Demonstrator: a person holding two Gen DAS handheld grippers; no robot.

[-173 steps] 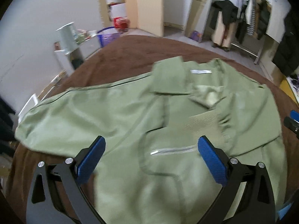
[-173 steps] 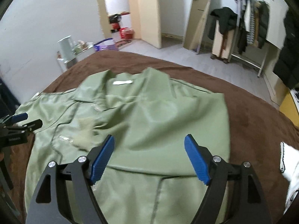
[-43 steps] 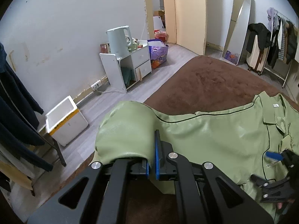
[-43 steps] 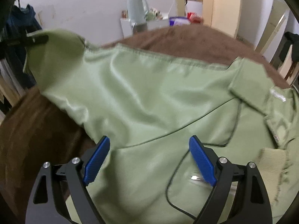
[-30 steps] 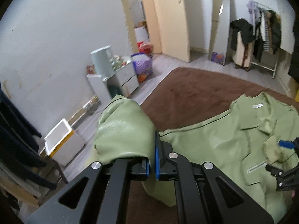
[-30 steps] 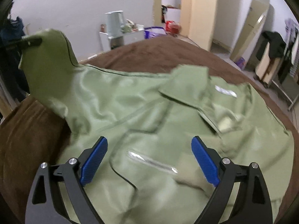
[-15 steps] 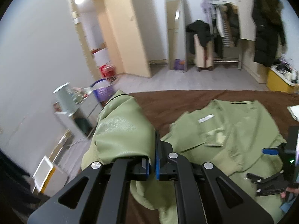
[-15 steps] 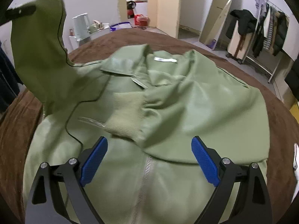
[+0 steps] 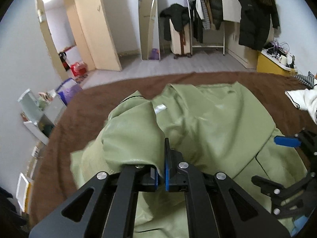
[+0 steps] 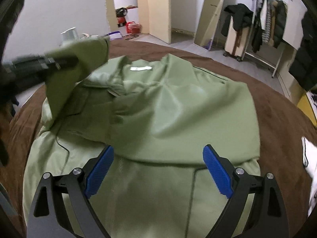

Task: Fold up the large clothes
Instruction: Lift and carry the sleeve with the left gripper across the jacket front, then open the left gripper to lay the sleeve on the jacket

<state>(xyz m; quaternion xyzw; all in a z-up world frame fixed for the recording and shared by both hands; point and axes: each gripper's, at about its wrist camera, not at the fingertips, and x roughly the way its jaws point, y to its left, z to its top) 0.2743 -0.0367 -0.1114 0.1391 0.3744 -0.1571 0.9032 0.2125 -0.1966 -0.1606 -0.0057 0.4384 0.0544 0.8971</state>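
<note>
Pinching a fold of the green jacket's sleeve [image 9: 130,138] between its blue pads, the left gripper [image 9: 161,170] sits low in the centre of the left wrist view, its jaws pressed together on the fabric. The sleeve bulges up and over the gripper's left finger, lifted clear of the rest of the green jacket [image 10: 178,109], which lies spread across the brown bed cover [image 9: 95,107] through the middle of both views. In the right wrist view the same raised sleeve shows blurred at upper left. The right gripper [image 10: 158,170] hangs at the bottom of its view with its jaws wide apart and nothing between them, above the jacket's lower front. A white neck label [image 10: 141,68] shows at the jacket's collar. A white garment [image 9: 305,101] lies at the right edge of the bed. A clothes rack [image 9: 206,19] stands at upper right.
</note>
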